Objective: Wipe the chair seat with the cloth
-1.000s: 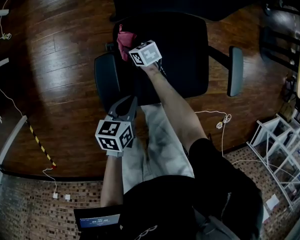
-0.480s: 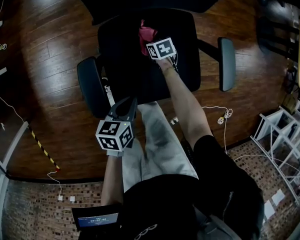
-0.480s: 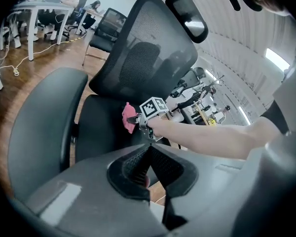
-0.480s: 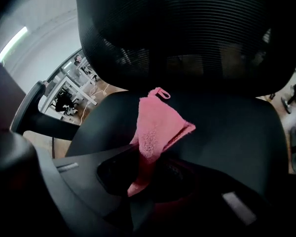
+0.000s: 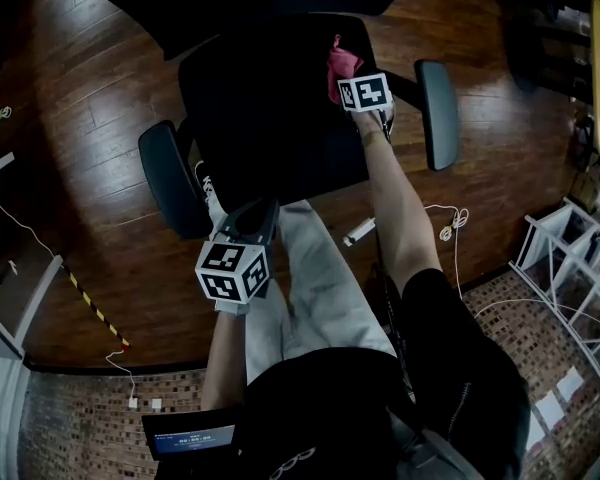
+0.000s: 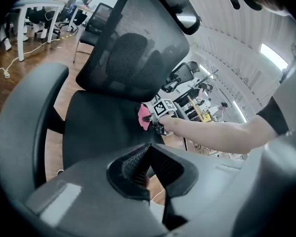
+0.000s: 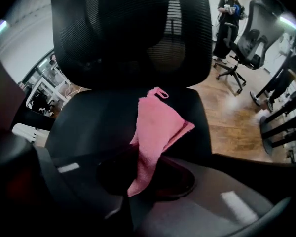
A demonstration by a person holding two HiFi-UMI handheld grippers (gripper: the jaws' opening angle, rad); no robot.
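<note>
A black office chair fills the top of the head view, its seat (image 5: 270, 108) dark and bare. My right gripper (image 5: 352, 73) is shut on a pink cloth (image 5: 341, 63) that lies on the seat's far right part, near the right armrest (image 5: 437, 113). In the right gripper view the pink cloth (image 7: 155, 132) trails from the jaws across the seat (image 7: 89, 122) toward the mesh backrest (image 7: 133, 33). My left gripper (image 5: 252, 218) hangs shut and empty in front of the seat's near edge, above the person's lap. The left gripper view shows the cloth (image 6: 144, 117) and the seat (image 6: 98, 127).
The chair's left armrest (image 5: 170, 178) juts out at the near left. Wooden floor surrounds the chair, with cables (image 5: 445, 230) and a white wire rack (image 5: 580, 288) at the right. Other chairs (image 7: 246, 38) and a standing person (image 7: 227, 19) are behind the backrest.
My right gripper has dragged the pink cloth across the seat from its left side to its right side. The left gripper has stayed in place.
</note>
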